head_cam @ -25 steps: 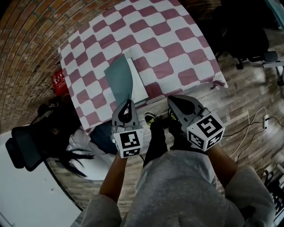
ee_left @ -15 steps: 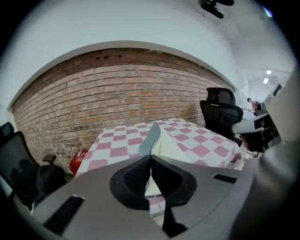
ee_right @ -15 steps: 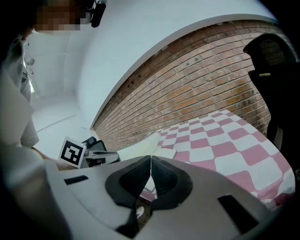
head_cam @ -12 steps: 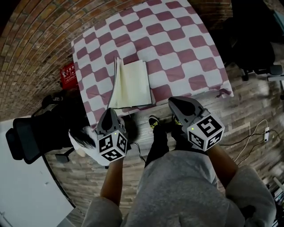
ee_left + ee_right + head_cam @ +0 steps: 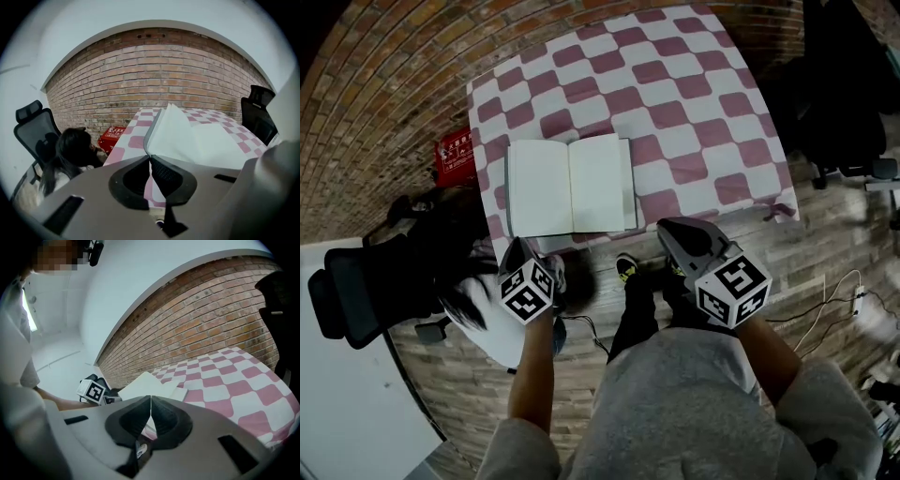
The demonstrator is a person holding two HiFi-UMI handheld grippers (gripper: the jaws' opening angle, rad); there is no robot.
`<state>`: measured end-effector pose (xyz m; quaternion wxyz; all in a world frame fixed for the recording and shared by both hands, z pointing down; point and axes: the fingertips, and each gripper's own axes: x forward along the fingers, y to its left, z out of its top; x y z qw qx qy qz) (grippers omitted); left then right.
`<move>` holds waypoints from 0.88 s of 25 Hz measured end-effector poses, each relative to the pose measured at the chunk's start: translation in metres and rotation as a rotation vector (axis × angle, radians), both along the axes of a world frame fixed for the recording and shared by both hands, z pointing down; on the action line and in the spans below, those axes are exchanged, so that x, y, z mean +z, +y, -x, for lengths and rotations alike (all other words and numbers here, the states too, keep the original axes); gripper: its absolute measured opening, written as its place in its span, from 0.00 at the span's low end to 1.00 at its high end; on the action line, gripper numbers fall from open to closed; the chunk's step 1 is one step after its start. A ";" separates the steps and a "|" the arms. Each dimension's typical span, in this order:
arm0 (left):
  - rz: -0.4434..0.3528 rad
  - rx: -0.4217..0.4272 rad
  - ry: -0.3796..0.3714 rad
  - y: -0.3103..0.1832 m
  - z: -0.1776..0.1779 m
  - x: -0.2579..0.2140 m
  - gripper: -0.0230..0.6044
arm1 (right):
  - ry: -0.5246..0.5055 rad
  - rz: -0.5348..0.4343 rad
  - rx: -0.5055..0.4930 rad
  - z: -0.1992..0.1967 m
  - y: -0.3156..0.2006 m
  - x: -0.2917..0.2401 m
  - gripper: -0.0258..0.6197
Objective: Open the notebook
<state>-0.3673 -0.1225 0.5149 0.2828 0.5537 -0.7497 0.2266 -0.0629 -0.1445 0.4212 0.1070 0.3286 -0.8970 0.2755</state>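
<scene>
We judge the opening step all but finished. The notebook [image 5: 570, 185] lies spread flat on the checked tablecloth of the table [image 5: 675, 112], cover down and two blank pages facing up, with the spine fold running away from us. It sits in the near left part of the table. Its near edge lies just inside the table's near edge, and its left page reaches close to the table's left edge.

Our left gripper [image 5: 517, 247] hangs just off the near edge, below the left page and apart from it. In the left gripper view its jaws [image 5: 150, 160] meet tip to tip with nothing between them, and the notebook [image 5: 187, 140] lies beyond them. Our right gripper [image 5: 667, 228] hovers at the near edge, just beyond the notebook's near right corner. Its jaws [image 5: 150, 400] are likewise pressed together and empty.

What remains, as we read it, is little: keep both claws clear of the paper and confirm that the pages rest open. If a leaf lifts near the fold, the next move calls for a light downward press beside the spine with closed tips, without dragging the notebook toward the edge.
</scene>
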 end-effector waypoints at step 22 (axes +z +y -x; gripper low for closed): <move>0.282 0.049 -0.104 -0.004 0.023 0.060 0.15 | 0.052 0.061 -0.040 0.068 -0.012 0.024 0.08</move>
